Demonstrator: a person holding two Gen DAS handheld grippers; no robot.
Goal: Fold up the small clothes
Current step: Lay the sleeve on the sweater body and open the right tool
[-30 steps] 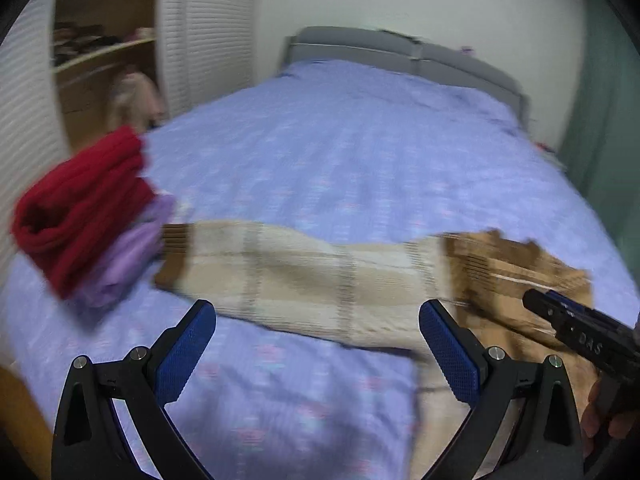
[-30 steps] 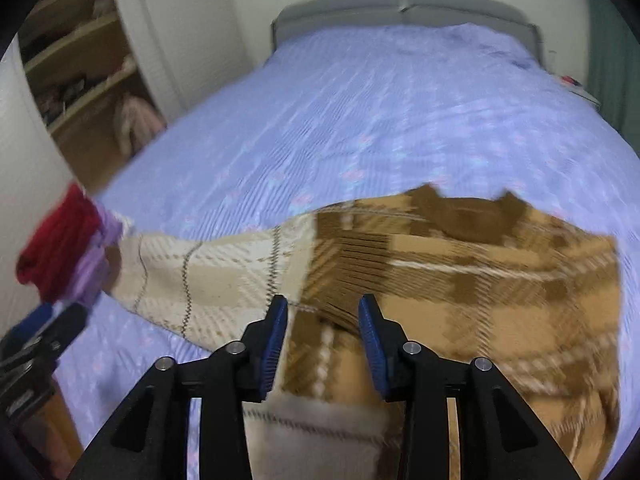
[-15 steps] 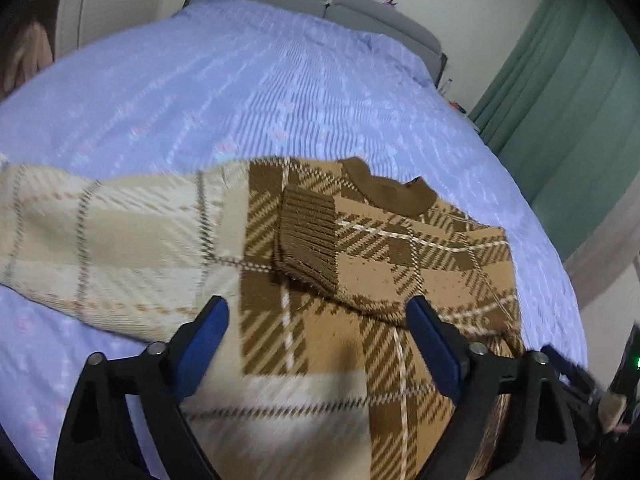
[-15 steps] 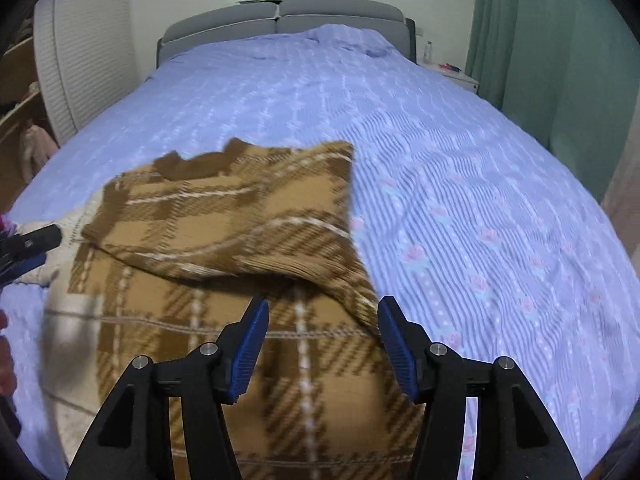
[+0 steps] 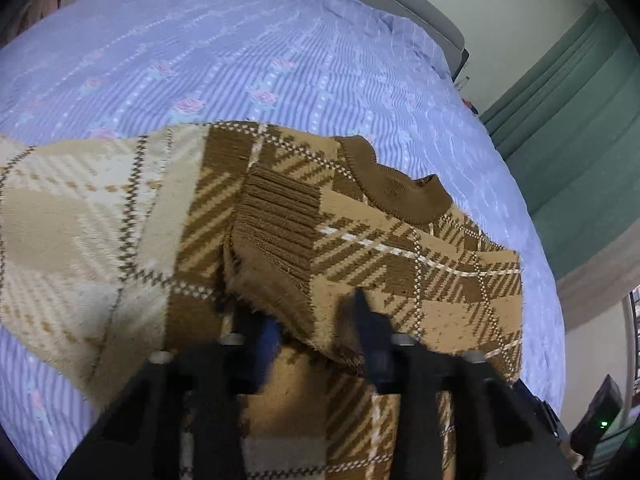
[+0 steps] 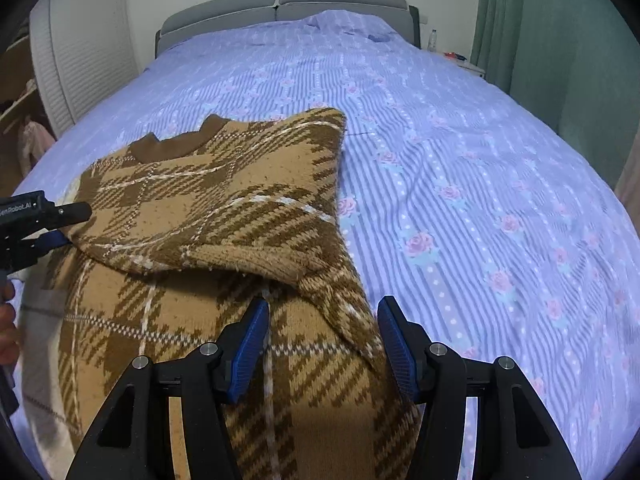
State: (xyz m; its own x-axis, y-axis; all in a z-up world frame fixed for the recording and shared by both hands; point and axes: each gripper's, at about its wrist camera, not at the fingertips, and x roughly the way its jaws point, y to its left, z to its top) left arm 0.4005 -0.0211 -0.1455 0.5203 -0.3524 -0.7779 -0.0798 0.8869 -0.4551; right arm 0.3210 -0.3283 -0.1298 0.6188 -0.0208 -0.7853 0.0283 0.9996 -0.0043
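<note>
A brown and cream plaid sweater [image 5: 400, 264] lies on the bed, with one sleeve folded across its chest and the other, cream sleeve [image 5: 72, 220] stretched out to the left. My left gripper [image 5: 316, 332] is low over the folded sleeve's ribbed cuff [image 5: 276, 224], blurred, its jaws partly closed around the cuff's edge. It also shows at the left edge of the right wrist view [image 6: 44, 224]. My right gripper [image 6: 322, 340] is open over the sweater's [image 6: 208, 216] right side, at the folded sleeve's fold.
The lilac flowered bedspread [image 6: 460, 168] stretches far and right. A grey headboard [image 6: 280, 4] stands at the back, green curtains [image 6: 560, 48] on the right, a white louvred wardrobe [image 6: 80, 52] on the left.
My left gripper has swung from the cream sleeve to the sweater's body, dropped low and narrowed its jaws. My right gripper has moved to the sweater's right edge and opened wider.
</note>
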